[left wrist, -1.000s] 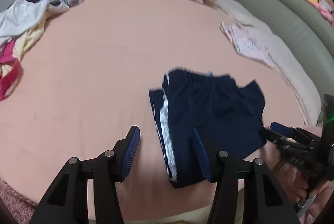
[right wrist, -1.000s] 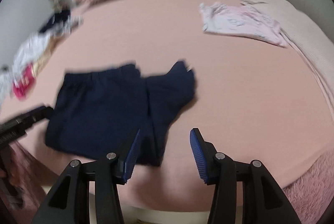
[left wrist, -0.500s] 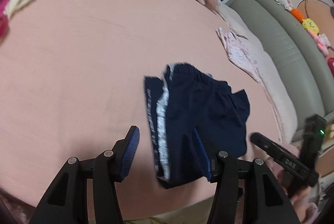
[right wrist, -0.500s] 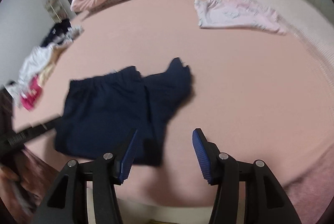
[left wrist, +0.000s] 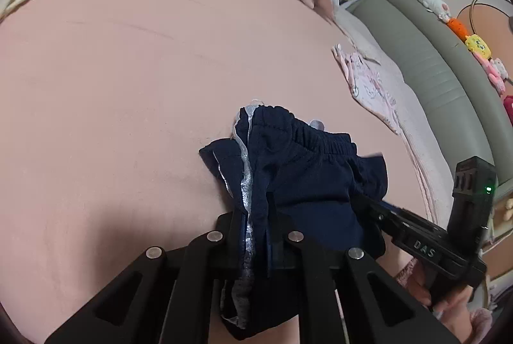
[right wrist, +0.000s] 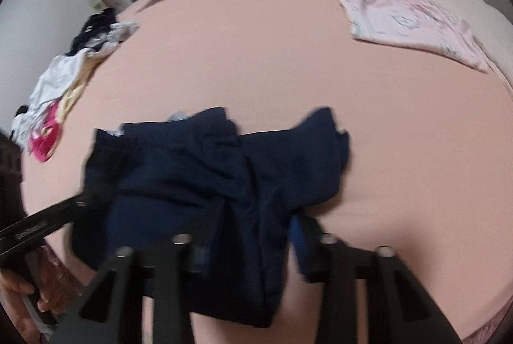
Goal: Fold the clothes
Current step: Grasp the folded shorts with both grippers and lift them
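Presently the navy shorts (left wrist: 307, 183) are lying bunched near the front edge of the pink bed sheet (left wrist: 128, 87), waistband toward the pillows, silver side stripe showing; no fold looks finished, so the whole folding job on them is still ahead. The left gripper (left wrist: 256, 235) is clenching the striped side edge of the shorts, jaws pinched tight on the cloth. The right gripper (right wrist: 253, 235) has just been closing, and its jaws are now grasping the opposite leg hem. Both grippers are angling steeply down at the shorts from the bed's front edge. Beyond the shorts, a pink shirt (right wrist: 410, 23) is lying flat toward the far right, apparently already done, and a heap of unsorted clothes (right wrist: 61, 87) is waiting well off to the shorts' left.
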The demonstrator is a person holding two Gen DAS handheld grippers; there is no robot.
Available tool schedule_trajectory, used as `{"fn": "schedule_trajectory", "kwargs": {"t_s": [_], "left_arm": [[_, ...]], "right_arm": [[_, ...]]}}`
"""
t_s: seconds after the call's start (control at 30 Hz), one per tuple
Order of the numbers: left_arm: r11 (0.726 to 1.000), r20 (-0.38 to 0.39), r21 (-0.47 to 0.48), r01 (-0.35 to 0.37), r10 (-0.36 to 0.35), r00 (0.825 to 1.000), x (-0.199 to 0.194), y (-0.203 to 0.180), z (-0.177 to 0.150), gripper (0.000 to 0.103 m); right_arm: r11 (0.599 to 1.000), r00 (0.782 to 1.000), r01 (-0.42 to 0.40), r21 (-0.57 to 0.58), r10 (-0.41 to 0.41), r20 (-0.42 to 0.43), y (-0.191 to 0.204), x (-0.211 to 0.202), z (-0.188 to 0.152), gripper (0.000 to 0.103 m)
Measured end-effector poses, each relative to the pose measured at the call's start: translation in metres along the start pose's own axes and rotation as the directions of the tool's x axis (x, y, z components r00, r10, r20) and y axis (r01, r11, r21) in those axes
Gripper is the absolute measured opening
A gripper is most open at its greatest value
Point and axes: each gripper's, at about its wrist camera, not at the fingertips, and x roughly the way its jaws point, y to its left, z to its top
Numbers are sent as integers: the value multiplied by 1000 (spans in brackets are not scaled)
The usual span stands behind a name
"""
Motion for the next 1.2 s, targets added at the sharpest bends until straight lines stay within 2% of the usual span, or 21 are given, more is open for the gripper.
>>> {"fn": "schedule_trajectory", "kwargs": {"t_s": [0.07,0.2,0.27,0.33,0.47,0.57,0.67,0.73,1.0,1.2], "left_arm": [[1000,9,10,6,-6,1000,-2,-2,-2,7],[1000,-1,-8,28,-29,1000,4,4,0,9],[997,-7,-44,68,-68,998,9,11,0,11],[997,-23,-38,62,-63,998,9,10,3,11],[998,-53,-25,51,-53,997,10,8,9,11],[998,-21,59,17,-16,1000,-7,-20,10,9],[987,24,163,-1,-3,1000,-28,-54,10,8],[981,35,194,10,-17,999,-38,-71,14,8],[977,25,210,41,-48,999,-45,-98,17,8],[972,-18,235,30,-27,999,-30,-105,13,8]], "right_arm": [[999,999,-39,-8,39,-3,6,-2,-4,18],[999,999,-39,5,40,-5,10,0,-9,18],[998,998,-59,35,60,-18,6,3,-10,19],[998,998,-57,26,57,-9,9,2,-12,18],[998,1000,8,-62,-6,26,24,-1,-16,13],[996,998,28,-81,-24,52,29,-10,-16,11],[998,996,-4,-59,9,89,24,-29,-13,10],[999,993,-28,-36,31,110,21,-46,-11,10],[996,982,-82,19,78,174,3,-90,4,10],[995,992,-67,77,58,110,-18,-72,-8,10]]}}
